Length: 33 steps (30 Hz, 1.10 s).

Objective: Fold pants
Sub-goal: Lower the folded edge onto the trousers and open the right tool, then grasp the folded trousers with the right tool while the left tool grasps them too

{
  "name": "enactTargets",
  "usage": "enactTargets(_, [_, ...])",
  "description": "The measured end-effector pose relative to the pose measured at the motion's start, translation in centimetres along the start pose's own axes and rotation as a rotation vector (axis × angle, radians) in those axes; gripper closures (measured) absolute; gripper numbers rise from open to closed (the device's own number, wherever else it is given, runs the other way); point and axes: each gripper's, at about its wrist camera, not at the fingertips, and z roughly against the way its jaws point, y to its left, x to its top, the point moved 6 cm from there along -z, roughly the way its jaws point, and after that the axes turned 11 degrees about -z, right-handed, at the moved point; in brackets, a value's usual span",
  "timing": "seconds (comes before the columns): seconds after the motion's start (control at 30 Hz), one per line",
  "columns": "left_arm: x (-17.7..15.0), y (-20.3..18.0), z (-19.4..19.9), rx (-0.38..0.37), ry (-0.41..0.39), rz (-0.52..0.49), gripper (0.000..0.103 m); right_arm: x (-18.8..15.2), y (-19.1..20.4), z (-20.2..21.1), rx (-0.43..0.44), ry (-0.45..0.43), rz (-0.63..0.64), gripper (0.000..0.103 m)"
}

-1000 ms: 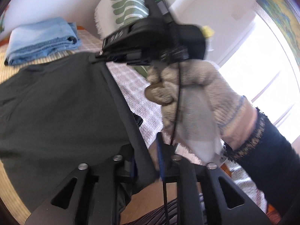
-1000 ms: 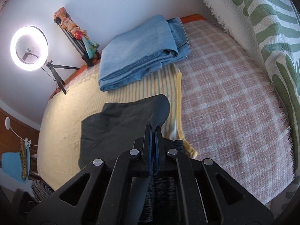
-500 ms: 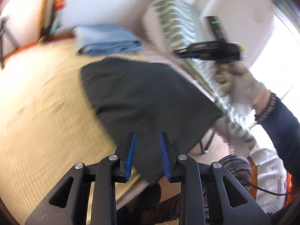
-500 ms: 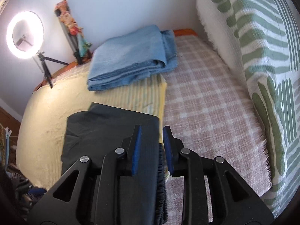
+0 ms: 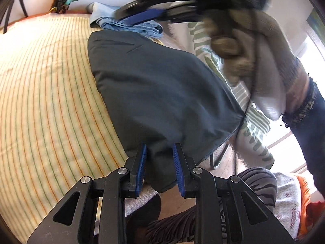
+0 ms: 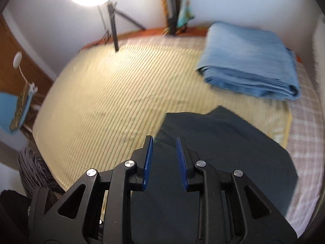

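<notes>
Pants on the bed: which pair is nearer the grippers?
The dark pants, lying right under both open grippers. The folded blue jeans sit farther back, near the wall.

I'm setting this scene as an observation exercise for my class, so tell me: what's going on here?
A person with a hand-held gripper in each hand is folding dark green pants on a yellow striped bedspread. Both the left gripper and the right gripper are open above the pants, gripping nothing. The pants lie folded into a compact shape. A folded pair of light blue jeans sits beyond them.
</notes>
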Motion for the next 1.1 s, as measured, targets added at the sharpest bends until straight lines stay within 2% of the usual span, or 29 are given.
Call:
enactTargets(0.13, [-0.1,-0.7,0.5,-0.006,-0.025,-0.024,0.081,-0.3,1.7,-5.7,-0.032,0.147,0.01,0.078])
enactTargets(0.23, [-0.1,-1.8,-0.3,-0.009,-0.021,-0.075,0.081,-0.5,1.3,-8.6,-0.079,0.182,0.006,0.078])
enactTargets(0.37, [-0.3,-3.0,-0.6,-0.011,0.004,-0.114,0.081,0.1,0.4,-9.0,-0.002,0.156,-0.081,0.078])
enactTargets(0.53, [1.0,-2.1,1.9,-0.02,0.007,-0.088,0.072,0.0,-1.2,-3.7,0.042,0.061,-0.121,0.075])
enactTargets(0.6, [1.9,-1.0,3.4,-0.006,-0.012,-0.076,0.063,-0.6,-2.9,0.0,0.074,-0.004,-0.156,0.056])
enactTargets(0.63, [2.3,-0.4,4.0,-0.001,-0.019,-0.07,0.06,-0.7,-4.1,2.1,0.084,-0.044,-0.183,0.04])
enactTargets(0.67, [2.9,0.3,4.5,0.006,-0.028,-0.059,0.055,-0.9,-5.7,4.3,0.087,-0.083,-0.207,0.031])
enactTargets(0.77, [4.7,2.7,4.8,0.018,-0.027,-0.006,0.055,-2.3,-10.0,9.2,0.07,-0.154,-0.261,0.02])
enactTargets(0.9, [6.5,5.2,3.1,0.006,-0.01,0.095,0.055,-5.4,-16.8,12.7,0.06,-0.16,-0.362,0.018])
enactTargets(1.0, [7.3,6.3,1.4,0.002,0.009,0.132,0.055,-7.8,-20.3,12.6,0.13,-0.142,-0.457,0.018])
enactTargets(1.1, [7.9,6.5,-0.5,0.003,0.038,0.143,0.055,-9.5,-21.7,11.3,0.21,-0.132,-0.479,0.018])
